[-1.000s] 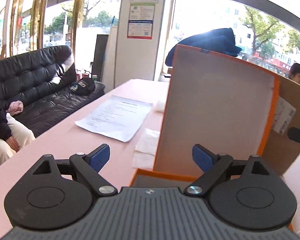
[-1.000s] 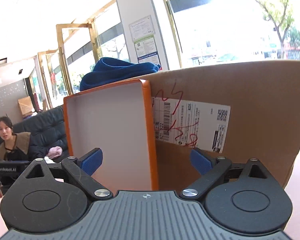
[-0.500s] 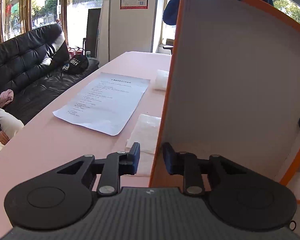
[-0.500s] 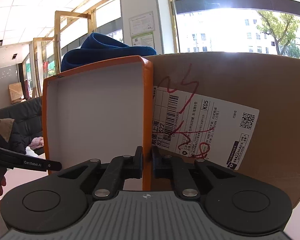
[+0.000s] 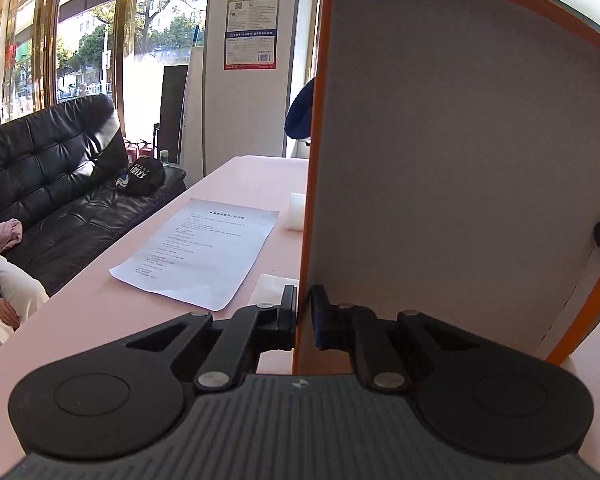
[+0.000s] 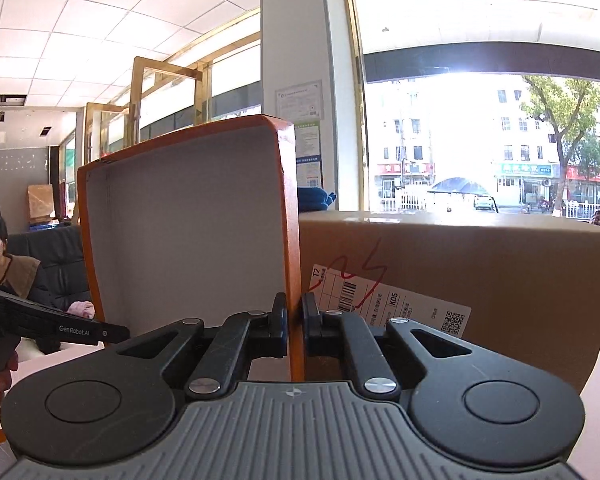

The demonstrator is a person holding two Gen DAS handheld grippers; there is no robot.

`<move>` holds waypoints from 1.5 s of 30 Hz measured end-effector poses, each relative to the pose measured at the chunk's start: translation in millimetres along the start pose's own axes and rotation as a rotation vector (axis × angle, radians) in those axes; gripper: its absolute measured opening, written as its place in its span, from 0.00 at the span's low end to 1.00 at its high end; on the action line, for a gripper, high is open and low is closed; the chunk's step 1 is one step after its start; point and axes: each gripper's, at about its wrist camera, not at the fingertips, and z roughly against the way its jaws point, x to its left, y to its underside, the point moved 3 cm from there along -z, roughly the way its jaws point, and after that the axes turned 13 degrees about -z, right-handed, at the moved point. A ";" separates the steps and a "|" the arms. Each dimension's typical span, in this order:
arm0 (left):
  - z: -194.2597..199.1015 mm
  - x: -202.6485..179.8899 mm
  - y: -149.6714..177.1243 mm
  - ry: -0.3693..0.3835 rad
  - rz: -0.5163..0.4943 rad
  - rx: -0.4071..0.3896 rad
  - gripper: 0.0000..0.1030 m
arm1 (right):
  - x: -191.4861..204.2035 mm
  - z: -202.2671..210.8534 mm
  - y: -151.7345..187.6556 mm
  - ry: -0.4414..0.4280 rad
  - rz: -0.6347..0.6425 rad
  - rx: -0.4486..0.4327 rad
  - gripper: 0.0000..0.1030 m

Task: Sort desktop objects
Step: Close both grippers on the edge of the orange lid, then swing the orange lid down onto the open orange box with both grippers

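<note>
The left gripper [image 5: 303, 322] holds the orange lid [image 5: 460, 168] by its left rim, with the jaws narrow and pressed on the rim from both sides. The right gripper [image 6: 294, 322] grips the opposite rim of the same lid [image 6: 188, 232] in the same way, jaws narrow around the orange edge. The lid stands upright between the 2 grippers, its white inside facing the cameras. In the left wrist view, a printed sheet [image 5: 204, 252] lies on the pink desk [image 5: 84, 312] at 10 o'clock from the gripper. In the right wrist view, a cardboard box [image 6: 480, 280] with a label [image 6: 388, 304] stands at 2 o'clock, just behind the lid.
</note>
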 end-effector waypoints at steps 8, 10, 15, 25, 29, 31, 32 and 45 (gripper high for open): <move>68.8 -3.0 15.0 0.002 -0.034 -0.064 0.06 | 27.0 57.0 7.5 -0.048 0.055 -0.057 0.09; 85.8 -3.0 25.2 0.005 -0.032 -0.070 0.06 | 31.2 70.4 12.1 -0.060 0.047 -0.068 0.10; 126.9 -8.9 55.3 -0.027 -0.076 -0.105 0.06 | 46.8 108.6 32.4 -0.091 0.116 -0.108 0.11; 158.7 -15.4 119.1 -0.052 -0.153 -0.068 0.07 | 60.4 145.1 88.9 -0.135 0.237 -0.061 0.12; 162.2 -13.3 131.8 -0.050 -0.153 -0.055 0.07 | 68.0 156.2 98.3 -0.146 0.261 -0.069 0.12; 164.3 -11.4 137.9 -0.036 -0.158 -0.041 0.07 | 71.9 161.8 103.1 -0.151 0.273 -0.072 0.13; 164.6 -10.5 141.0 -0.025 -0.160 -0.027 0.07 | 73.8 164.6 105.4 -0.154 0.279 -0.074 0.13; 218.0 13.5 207.7 0.073 -0.154 0.042 0.78 | 85.0 166.8 151.6 -0.184 0.383 0.010 0.18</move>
